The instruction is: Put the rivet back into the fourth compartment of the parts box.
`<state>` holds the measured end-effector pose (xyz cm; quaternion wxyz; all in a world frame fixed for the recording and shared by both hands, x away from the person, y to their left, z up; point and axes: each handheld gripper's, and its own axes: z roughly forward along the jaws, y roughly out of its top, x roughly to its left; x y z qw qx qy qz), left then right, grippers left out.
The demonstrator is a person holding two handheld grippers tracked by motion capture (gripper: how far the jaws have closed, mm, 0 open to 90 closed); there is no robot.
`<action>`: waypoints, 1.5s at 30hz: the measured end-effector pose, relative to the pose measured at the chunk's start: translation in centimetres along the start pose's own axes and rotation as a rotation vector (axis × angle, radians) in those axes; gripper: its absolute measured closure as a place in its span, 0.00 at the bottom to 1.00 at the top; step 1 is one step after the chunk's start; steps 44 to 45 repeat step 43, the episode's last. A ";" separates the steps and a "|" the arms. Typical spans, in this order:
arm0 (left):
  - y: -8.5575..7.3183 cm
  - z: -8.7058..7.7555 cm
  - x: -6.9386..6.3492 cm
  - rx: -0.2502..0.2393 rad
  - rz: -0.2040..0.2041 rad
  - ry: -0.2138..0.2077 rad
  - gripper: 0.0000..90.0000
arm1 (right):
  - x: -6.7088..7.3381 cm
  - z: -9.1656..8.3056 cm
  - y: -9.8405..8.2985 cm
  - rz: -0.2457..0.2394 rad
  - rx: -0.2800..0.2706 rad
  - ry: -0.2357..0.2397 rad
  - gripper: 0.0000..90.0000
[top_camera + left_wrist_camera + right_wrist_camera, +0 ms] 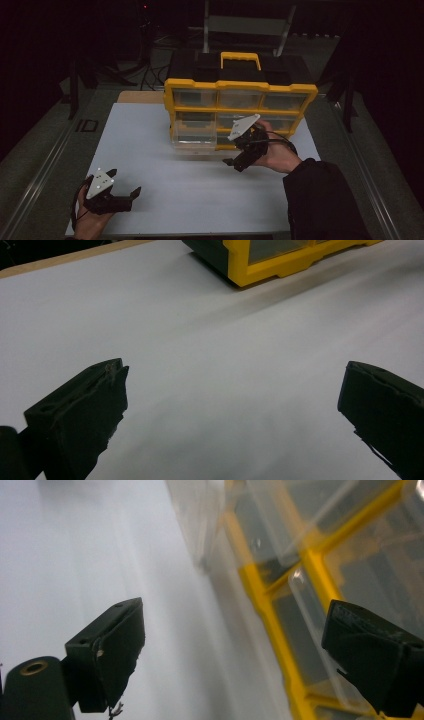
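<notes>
I see the white table with the yellow organizer box standing upright at its far middle, its black body and yellow carry handle on top. Its front has rows of clear plastic drawers. One clear drawer, on the left of the middle row, is pulled partly out toward me, so I judge that the opening step is mostly done.

My right gripper hangs just in front of the lower right drawers, jaws spread wide and holding nothing; in the right gripper view the yellow frame passes between them. My left gripper rests near the table's front left corner, well apart from the box, also released and empty. What is left, I think, is to choose the next drawer.
</notes>
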<state>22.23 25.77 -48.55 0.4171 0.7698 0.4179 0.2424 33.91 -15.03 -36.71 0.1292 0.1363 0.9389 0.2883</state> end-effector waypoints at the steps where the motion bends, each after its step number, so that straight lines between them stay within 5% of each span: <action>1: 0.0 0.0 0.0 0.000 -0.001 0.001 0.00 | 0.1 0.2 -0.9 0.017 -0.001 -0.008 0.12; 14: 0.0 -0.1 0.1 -0.007 -0.008 0.003 0.00 | 1.3 1.0 -6.8 0.154 -0.042 -0.066 0.12; 15: 0.0 -0.1 0.1 -0.007 -0.008 0.004 0.00 | 1.4 0.8 -8.1 0.201 -0.071 -0.093 0.12; 25: 0.0 -0.3 0.2 -0.015 -0.014 0.012 0.00 | 3.3 -0.5 -14.5 0.396 -0.158 -0.170 0.12; 30: 0.0 -0.5 0.3 -0.024 -0.018 0.023 0.00 | 4.7 -1.0 -18.1 0.480 -0.250 -0.275 0.12; 36: 0.0 -0.7 0.3 -0.039 -0.018 0.028 0.00 | 5.0 -1.9 -19.9 0.541 -0.351 -0.336 0.12; 45: 0.0 -0.8 0.3 -0.041 -0.013 0.029 0.00 | 5.4 -2.0 -20.6 0.536 -0.374 -0.352 0.12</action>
